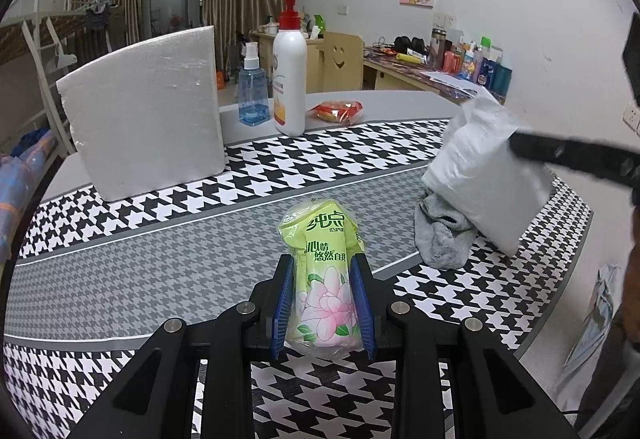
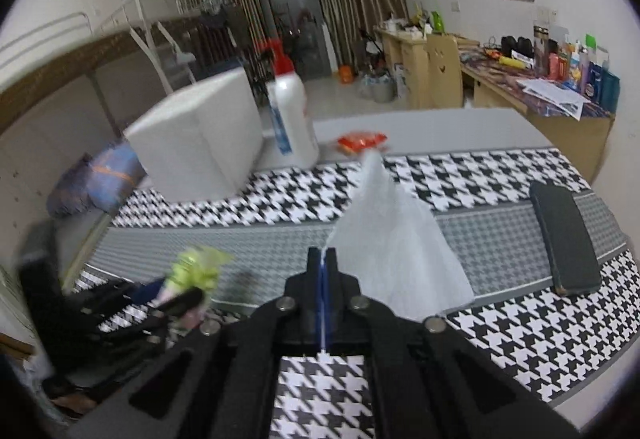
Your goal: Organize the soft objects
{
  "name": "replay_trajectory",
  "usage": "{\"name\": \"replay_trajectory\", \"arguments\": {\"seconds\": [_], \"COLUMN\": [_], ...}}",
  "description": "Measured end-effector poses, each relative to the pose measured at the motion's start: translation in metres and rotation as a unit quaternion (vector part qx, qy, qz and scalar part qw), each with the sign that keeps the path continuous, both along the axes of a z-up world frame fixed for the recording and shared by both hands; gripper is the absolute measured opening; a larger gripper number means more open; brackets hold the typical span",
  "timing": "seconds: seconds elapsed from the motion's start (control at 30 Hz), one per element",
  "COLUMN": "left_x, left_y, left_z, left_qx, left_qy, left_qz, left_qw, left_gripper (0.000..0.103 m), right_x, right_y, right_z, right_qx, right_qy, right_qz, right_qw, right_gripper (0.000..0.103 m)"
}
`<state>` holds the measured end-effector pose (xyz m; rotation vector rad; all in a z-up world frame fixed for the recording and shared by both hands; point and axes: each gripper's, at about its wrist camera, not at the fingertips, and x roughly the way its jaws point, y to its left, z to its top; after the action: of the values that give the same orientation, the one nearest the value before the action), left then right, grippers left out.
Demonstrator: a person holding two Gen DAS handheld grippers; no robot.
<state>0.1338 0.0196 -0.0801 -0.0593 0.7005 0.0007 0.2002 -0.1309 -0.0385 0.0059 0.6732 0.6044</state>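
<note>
Squeezing the green tissue pack point(image 1: 322, 275) between its blue pads, the left hand-held gripper point(image 1: 323, 313) holds it low over the houndstooth desk point(image 1: 160, 279). The right hand-held gripper point(image 2: 323, 259) is clamped on the white plastic bag point(image 2: 396, 239), lifted beside the grey sock point(image 1: 440, 235). Both pickups look made; next comes finding a drop spot.

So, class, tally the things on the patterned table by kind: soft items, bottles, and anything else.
Soft items: 4 (green tissue pack, white plastic bag, grey sock, red snack packet)
Bottles: 2 (white pump bottle, blue spray bottle)
Other: 2 (foam block, black phone)
Total: 8
</note>
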Motion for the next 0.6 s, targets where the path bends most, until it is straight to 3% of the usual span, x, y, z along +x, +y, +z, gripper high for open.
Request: {"name": "replay_trajectory", "arguments": {"seconds": [0.6], "left_x": [-0.013], "left_y": [-0.004], "left_z": [0.015], "left_qx": [0.001], "left_qy": [-0.012], "left_qz": [0.004], "left_qw": [0.9999], "left_gripper": [0.030], "right_x": [-0.034], "right_y": [-0.017], "right_z": [0.065], "right_qx": [0.041], "right_qy": [-0.077], "right_qz": [-0.002], "right_qw": [0.996], "right_gripper": [0.002]}}
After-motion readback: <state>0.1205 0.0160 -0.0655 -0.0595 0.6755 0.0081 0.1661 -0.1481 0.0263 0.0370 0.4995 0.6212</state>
